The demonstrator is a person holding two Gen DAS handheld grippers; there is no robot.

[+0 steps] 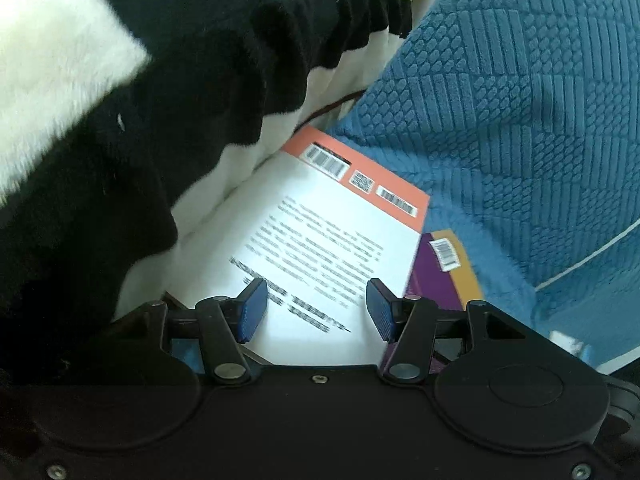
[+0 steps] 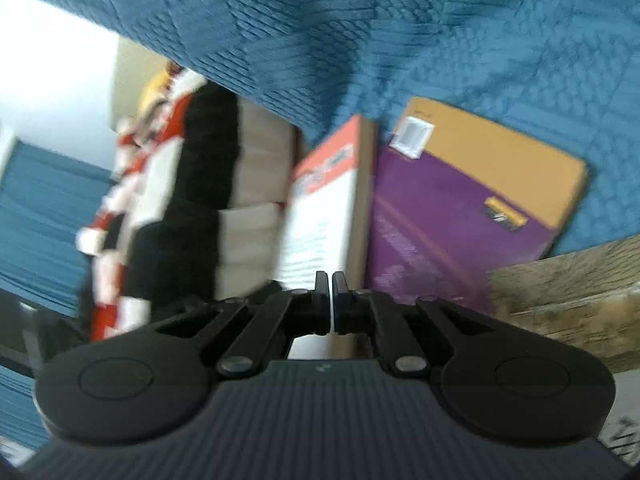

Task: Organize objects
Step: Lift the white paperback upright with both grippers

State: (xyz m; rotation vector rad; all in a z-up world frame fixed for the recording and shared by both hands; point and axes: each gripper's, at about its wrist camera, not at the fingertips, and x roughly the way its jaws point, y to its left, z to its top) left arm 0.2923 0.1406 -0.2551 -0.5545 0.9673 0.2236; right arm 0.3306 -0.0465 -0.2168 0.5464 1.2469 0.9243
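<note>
- Two books lie on the blue textured blanket (image 1: 520, 100): a white-backed paperback book with an orange band (image 1: 320, 232) atop a purple-and-mustard book (image 2: 472, 200), whose right part shows.
- Black-and-white plush fabric (image 1: 140, 128) crowds the white book's left edge.
- Left gripper (image 1: 317, 308) hovers released above the white book; right gripper (image 2: 333, 286) is clenched, empty.

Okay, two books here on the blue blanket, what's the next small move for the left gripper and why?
Probably ease the left gripper down and close on the white-and-orange book: its jaws stand open over the near edge, gripping nothing. That book lies on the purple book, so it goes first. The right gripper is shut, empty.
</note>
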